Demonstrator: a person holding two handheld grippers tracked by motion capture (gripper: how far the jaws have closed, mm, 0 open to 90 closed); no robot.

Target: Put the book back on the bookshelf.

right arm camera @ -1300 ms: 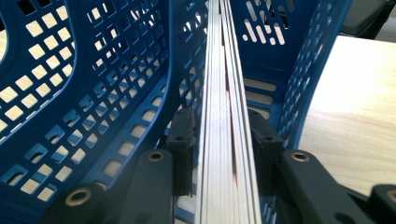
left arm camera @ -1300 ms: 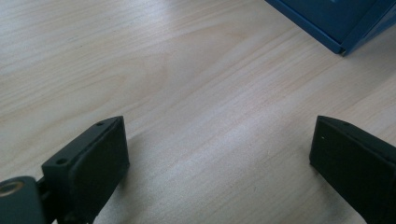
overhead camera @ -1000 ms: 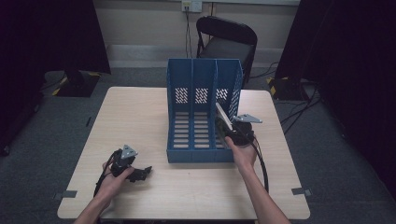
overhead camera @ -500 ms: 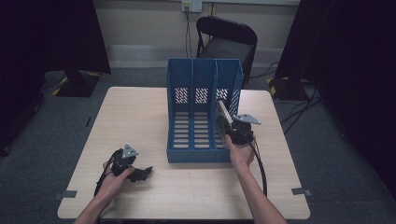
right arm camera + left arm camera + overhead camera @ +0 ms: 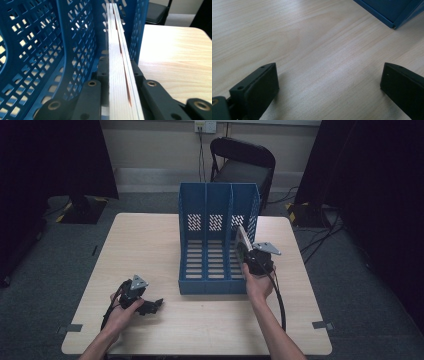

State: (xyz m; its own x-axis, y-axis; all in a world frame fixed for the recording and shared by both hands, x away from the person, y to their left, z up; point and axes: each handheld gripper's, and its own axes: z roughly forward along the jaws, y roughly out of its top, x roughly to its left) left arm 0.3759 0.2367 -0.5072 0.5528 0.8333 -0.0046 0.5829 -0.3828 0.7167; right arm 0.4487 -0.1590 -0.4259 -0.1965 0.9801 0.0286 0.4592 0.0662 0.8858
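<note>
Light wood-grain bench (image 5: pixel 150 245): rectangular, carrying all items under inspection.

Blue perforated plastic file rack with three upright compartments (image 5: pixel 216 240): stands upright near the centre of the bench, open side towards the person. In the right gripper view its slotted dividers (image 5: pixel 75 42) rise on both sides of the held item.

Thin pale flat stack, book-like, with layered white edges (image 5: pixel 120 75): held edge-on and tilted, at the mouth of the rack's rightmost compartment (image 5: pixel 242 240) (whether its lower edge touches the rack floor cannot be determined).

Right tongs (image 5: pixel 242 251): clamped on the flat stack, one black jaw pressed against each face, as the right gripper view confirms (image 5: pixel 117 72). The hand sits just beside the rack's front right corner.

Left tongs (image 5: pixel 159 303): resting low on the bench at the front left, well apart from the rack. The left gripper view (image 5: pixel 327 85) shows both jaws spread wide with bare bench between them, nothing gripped.
</note>
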